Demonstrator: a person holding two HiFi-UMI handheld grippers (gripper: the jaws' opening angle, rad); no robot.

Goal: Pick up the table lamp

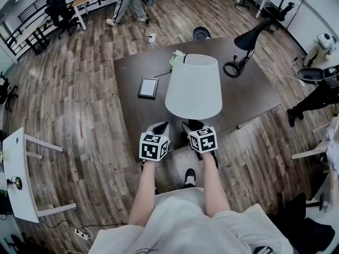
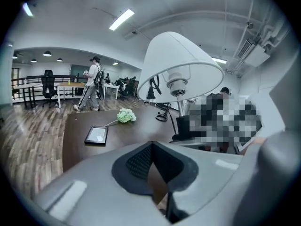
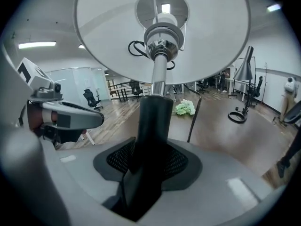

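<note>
The table lamp (image 1: 193,86) has a wide white shade, a chrome neck and a black stem. It stands near the front edge of the dark table (image 1: 254,97), and its base is hidden under the shade in the head view. My right gripper (image 1: 192,126) is shut on the black stem (image 3: 153,121), which runs up between its pads to the shade (image 3: 160,32). My left gripper (image 1: 160,127) hovers just left of the lamp, shut with nothing between its tips (image 2: 151,147). From there the lamp (image 2: 181,65) appears to the right, tilted.
A dark-framed tablet (image 1: 148,87) lies on the table left of the lamp, and a green flower bunch (image 1: 176,59) lies behind it. A black desk lamp (image 1: 246,44) stands at the far right. A person (image 1: 124,1) walks beyond the table. A white table (image 1: 16,173) is at the left.
</note>
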